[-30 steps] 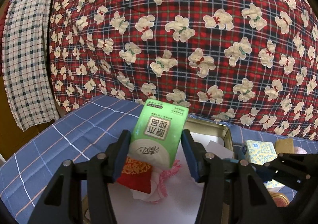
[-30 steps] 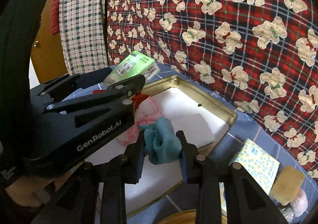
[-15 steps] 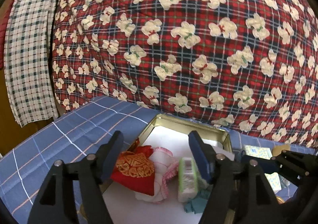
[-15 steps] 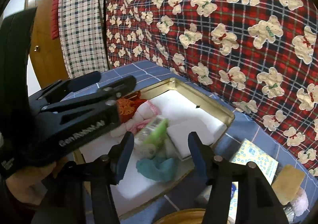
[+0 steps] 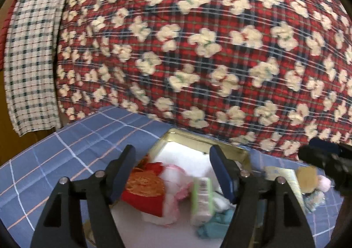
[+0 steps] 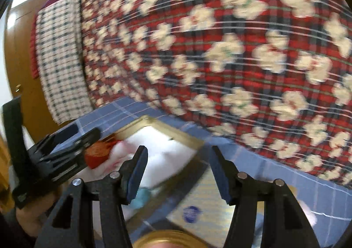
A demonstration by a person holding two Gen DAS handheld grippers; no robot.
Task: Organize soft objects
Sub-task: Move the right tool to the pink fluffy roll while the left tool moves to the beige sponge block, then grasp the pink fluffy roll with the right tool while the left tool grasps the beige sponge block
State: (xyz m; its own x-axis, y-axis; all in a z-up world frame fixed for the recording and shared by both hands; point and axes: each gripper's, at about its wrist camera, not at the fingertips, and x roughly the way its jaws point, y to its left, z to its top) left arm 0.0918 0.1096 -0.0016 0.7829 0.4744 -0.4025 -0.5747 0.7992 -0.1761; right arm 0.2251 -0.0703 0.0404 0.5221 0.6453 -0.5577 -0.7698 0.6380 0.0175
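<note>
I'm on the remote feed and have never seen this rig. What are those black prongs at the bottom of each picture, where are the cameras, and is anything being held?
No robot arm: a person carries a handheld two-finger gripper in each hand, with a fisheye camera on each looking along its fingers. The left gripper and right gripper both stand open, their jaws just opened, holding nothing. Below lies a gold tin tray on a blue checked cloth, holding a red pouch, a green tissue pack and a teal cloth. The right view is blurred.

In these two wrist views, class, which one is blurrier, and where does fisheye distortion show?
Right wrist view: heavy motion smear across the bear-print quilt and gold tin. Left wrist view: milder blur, the green tissue pack still soft. Both bulge straight lines and darken at the corners.
</note>
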